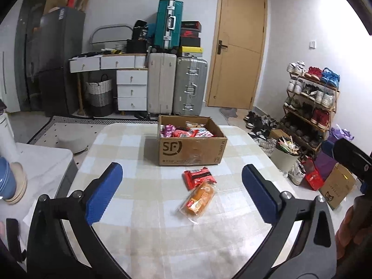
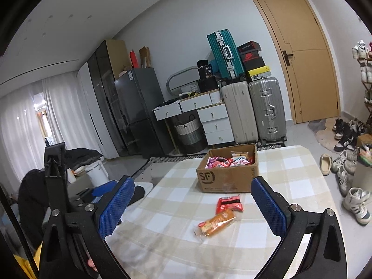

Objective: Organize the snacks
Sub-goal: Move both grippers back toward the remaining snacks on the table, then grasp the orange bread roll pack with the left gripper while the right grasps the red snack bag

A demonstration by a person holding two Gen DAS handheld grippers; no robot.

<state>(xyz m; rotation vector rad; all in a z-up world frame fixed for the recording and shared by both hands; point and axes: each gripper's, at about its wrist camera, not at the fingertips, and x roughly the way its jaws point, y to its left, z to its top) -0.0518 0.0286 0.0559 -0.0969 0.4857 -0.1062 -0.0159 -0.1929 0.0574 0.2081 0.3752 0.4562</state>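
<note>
Both empty and spread wide, left hand-held gripper [image 1: 182, 193] nearer the orange snack [image 1: 198, 198] lying ahead, long axis slanting toward the box [image 1: 193, 150], right hand-held gripper [image 2: 193, 207] farther.

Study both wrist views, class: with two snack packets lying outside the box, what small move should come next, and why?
Probably bring the left gripper down over the orange packet. Both it and the right gripper are open and empty; this packet lies nearest, on the table, partly overlapping the red packet, short of the cardboard box already holding snacks.
</note>
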